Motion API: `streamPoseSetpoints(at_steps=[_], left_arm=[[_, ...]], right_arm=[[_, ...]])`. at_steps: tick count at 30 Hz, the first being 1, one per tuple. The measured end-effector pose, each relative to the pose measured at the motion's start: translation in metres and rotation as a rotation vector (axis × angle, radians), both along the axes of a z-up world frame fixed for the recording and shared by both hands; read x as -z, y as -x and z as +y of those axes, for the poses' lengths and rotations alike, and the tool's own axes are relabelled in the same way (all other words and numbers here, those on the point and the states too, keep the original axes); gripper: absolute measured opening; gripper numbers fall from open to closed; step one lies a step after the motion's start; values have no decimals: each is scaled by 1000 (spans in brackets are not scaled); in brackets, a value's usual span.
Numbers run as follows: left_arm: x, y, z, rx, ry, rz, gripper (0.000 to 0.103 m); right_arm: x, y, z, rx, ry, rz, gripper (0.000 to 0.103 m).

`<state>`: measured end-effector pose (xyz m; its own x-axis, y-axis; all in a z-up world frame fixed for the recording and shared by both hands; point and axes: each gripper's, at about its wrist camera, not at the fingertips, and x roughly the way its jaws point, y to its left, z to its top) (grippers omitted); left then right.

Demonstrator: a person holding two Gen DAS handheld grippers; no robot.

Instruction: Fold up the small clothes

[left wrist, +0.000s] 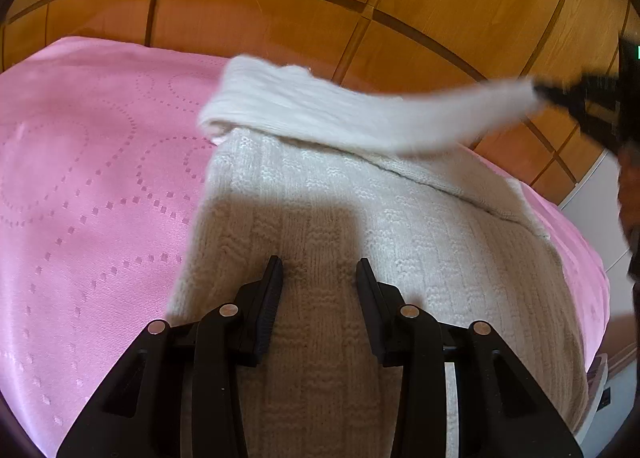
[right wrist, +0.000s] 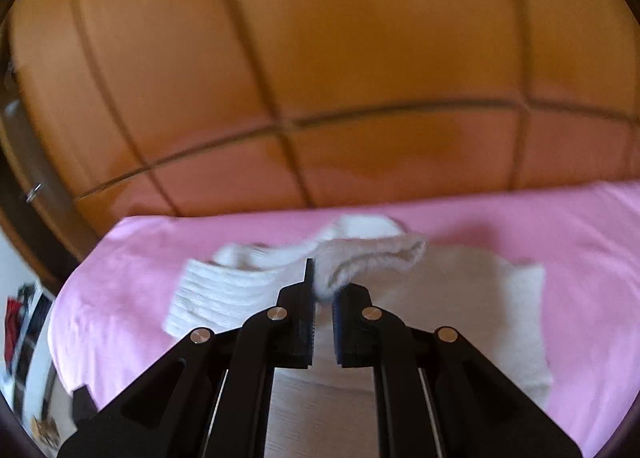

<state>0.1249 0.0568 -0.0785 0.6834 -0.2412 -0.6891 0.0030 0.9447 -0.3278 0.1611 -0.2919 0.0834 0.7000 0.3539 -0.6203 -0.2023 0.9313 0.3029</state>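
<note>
Left wrist view first: the pink bedspread runs off to the left with nothing on it that I can see, and then comes the cream knitted sweater, lying flat on the bed with its body spread out under the camera. The left tool sits right over that knit, jaws partly apart with a strip of the fabric showing between them; the pads are not pinching anything, and whether the tips press down on the cloth I can't tell, though it looks to me like a pinning hold. Further right in the same view a sleeve streams across the top of the sweater, blurred and off the bed, running out to the right tool, which is clamped on its end. Over to the right wrist view: the ribbed hem or cuff lies on the left, the sleeve end bunches up between the right tool's nearly closed jaws, and the flat body spreads away to the right on the pink cover. The wooden wardrobe fills the background, all smeared with motion. By my reckoning the job is in its early half: the sweater is laid out and one sleeve is being carried over the body. That sleeve is not yet set down, the other side is too blurred to judge, and the body has not been doubled over.
</note>
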Motion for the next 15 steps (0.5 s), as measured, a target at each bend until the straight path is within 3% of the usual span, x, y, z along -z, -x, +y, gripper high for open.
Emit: streamPoseSetpoints(at_steps=[4,9,15], left_arm=[[1,1,-4,0,-6,2,37],[-1,1,-6,-3,-13,3,37],[-4,0,-7,1,-24,18,37]], right_arm=[[44,4,-51,115,-12,103,6],[93,-4,-81,215,14,210,6],[107,0,-94,234,26,229,6]])
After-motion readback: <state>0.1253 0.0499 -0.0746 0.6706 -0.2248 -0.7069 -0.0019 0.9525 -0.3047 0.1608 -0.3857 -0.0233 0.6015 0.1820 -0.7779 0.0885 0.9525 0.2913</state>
